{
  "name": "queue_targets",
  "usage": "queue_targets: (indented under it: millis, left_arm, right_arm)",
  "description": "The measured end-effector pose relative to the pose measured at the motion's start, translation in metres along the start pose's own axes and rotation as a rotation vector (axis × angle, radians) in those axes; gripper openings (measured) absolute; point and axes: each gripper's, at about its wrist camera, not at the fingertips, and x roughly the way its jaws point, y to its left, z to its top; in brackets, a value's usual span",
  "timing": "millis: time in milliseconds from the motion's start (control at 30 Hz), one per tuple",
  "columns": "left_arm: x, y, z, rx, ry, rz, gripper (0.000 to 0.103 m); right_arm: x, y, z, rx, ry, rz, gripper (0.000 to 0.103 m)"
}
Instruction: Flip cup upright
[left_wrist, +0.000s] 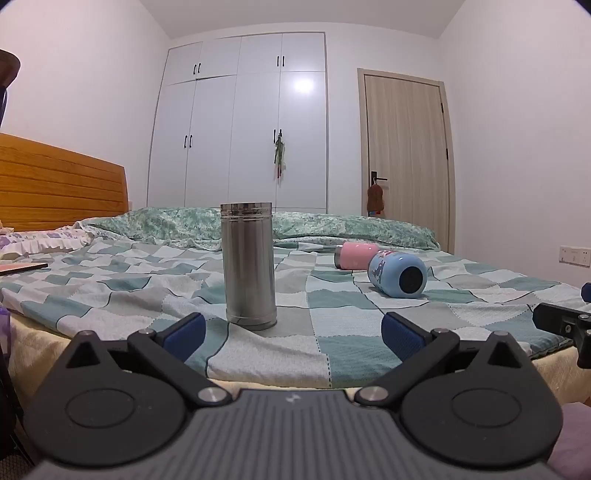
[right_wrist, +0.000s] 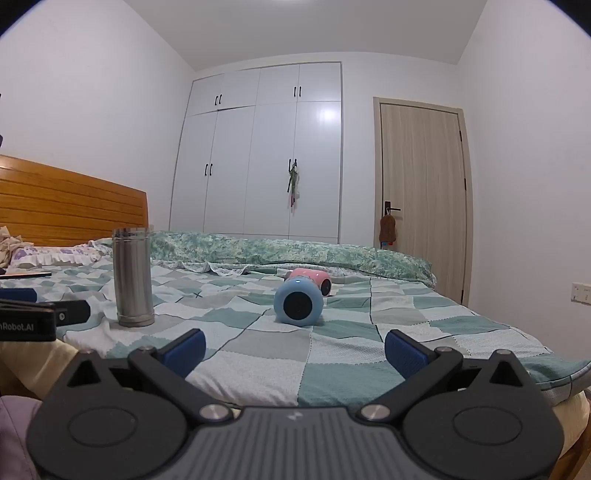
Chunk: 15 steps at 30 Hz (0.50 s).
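- left gripper (left_wrist: 291, 334) is spread wide with nothing between its blue pads (left_wrist: 184, 332), low at the near edge of the bed (left_wrist: 258, 354).
- a steel cup (left_wrist: 248, 265) stands upright just ahead of it, slightly nearer its left pad, not touching.
- right gripper (right_wrist: 293, 349) is spread wide too and holds nothing.
- a blue cup (right_wrist: 298, 302) lies on its side straight ahead of the right gripper, its round base facing the fingers, well apart from them.
- a pink cup (right_wrist: 310, 280) lies on its side just behind the blue one, touching or nearly so; i cannot tell which.
- from the left gripper, both fallen cups lie ahead and to the right.
- a wardrobe (left_wrist: 240, 122) and a door (left_wrist: 404, 158) stand beyond the bed.
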Motion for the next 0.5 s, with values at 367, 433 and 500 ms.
queue_targets:
  millis: [367,433,500]
  left_arm:
    - [0.0002,-0.0003,0.0,0.006,0.006,0.001,0.103]
    - [0.0003,-0.0004,0.0001,0.006,0.006,0.001,0.103]
    - [0.0002,-0.0004,0.0001,0.006,0.006,0.001,0.103]
  right_arm:
    - [-0.0003,-0.0004,0.0,0.0,0.0,0.0,0.103]
    - [-0.0004,-0.0004,0.0,0.0,-0.001,0.0,0.103]
    - [-0.0003,-0.0004,-0.0001,0.0,-0.001,0.0,0.103]
